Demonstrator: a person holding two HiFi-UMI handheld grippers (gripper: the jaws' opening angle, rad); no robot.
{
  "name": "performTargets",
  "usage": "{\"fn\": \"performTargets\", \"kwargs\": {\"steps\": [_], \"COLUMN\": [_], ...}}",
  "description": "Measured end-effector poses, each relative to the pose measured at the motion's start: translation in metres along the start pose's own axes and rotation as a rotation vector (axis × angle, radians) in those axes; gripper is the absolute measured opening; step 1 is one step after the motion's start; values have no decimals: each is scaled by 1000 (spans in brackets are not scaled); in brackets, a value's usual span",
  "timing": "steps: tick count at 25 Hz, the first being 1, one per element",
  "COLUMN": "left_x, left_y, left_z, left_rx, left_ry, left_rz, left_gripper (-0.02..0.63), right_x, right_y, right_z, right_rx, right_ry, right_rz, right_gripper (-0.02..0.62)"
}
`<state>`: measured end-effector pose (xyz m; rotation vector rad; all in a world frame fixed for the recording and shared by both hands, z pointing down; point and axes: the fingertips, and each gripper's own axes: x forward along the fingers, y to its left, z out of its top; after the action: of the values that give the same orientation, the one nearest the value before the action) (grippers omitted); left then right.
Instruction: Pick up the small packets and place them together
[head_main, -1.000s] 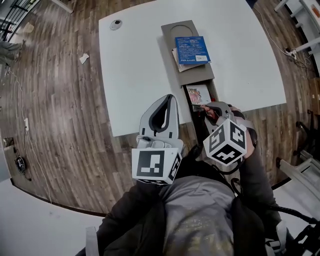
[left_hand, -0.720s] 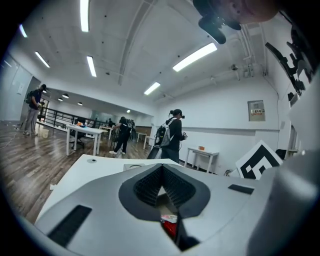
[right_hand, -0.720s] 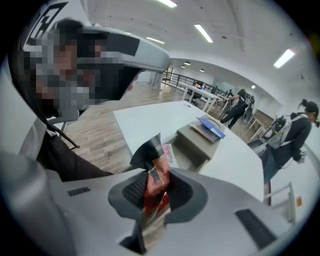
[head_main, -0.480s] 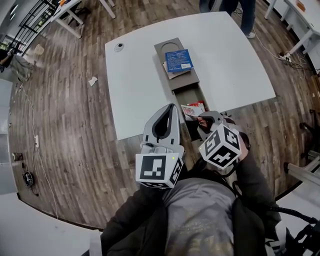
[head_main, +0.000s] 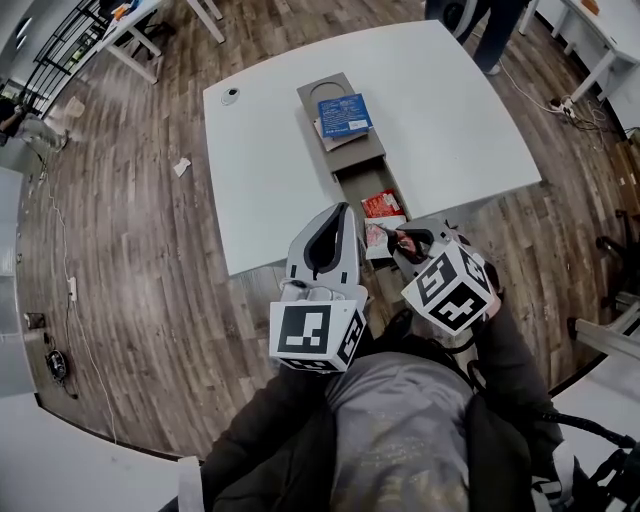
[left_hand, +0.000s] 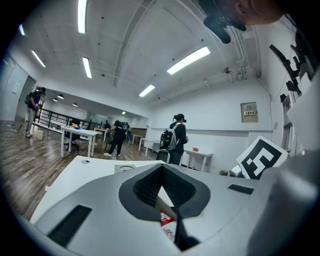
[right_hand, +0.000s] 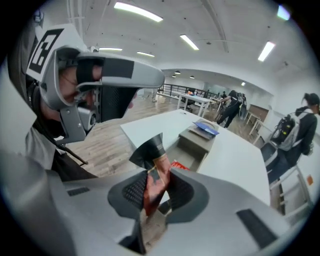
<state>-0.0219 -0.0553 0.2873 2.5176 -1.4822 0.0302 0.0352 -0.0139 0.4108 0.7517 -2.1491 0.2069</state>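
Observation:
A long grey tray (head_main: 310, 96) lies on the white table (head_main: 270, 180). Its far end carries a blue packet (head_main: 345, 110); the near compartment holds a red packet (head_main: 381, 204) and a pale one (head_main: 375, 240). My right gripper (head_main: 402, 242) hovers at the tray's near end, shut on a small dark red packet with a black top (right_hand: 154, 170), which stands upright between the pads (right_hand: 131, 192). My left gripper (head_main: 342, 210) hangs beside it to the left, over the table's near edge, shut and holding nothing (left_hand: 161, 169).
A small round object (head_main: 230, 96) sits at the table's far left corner. A paper scrap (head_main: 182, 165) lies on the wooden floor to the left. People (left_hand: 176, 137) and other tables (left_hand: 77, 135) stand farther back in the room.
Both grippers have risen and drawn back from the tray toward me. The right one still grips its packet. The red and pale packets in the near compartment now show clear of the right gripper.

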Motion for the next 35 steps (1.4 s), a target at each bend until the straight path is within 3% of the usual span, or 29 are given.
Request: {"fn": "performTargets", "kwargs": {"steps": [8, 15, 24, 30, 35], "left_x": [2, 15, 68, 98, 115], "left_y": [0, 25, 89, 143, 175], "left_z": [3, 7, 24, 28, 18], "left_rx": [2, 1, -25, -48, -94], "left_ry": [-1, 5, 5, 17, 55], "left_rz": [0, 22, 59, 102, 123], "left_gripper": [3, 3, 3, 3, 3], "right_x": [-10, -2, 18, 53, 96], "right_y": [-15, -41, -124, -182, -199], "right_z": [15, 42, 116, 151, 156], "right_rx": [-3, 12, 35, 37, 30], "right_ry": [-41, -81, -149, -113, -20], "right_rz": [-56, -96, -192, -228, -186], "right_gripper": [64, 64, 66, 66, 84]}}
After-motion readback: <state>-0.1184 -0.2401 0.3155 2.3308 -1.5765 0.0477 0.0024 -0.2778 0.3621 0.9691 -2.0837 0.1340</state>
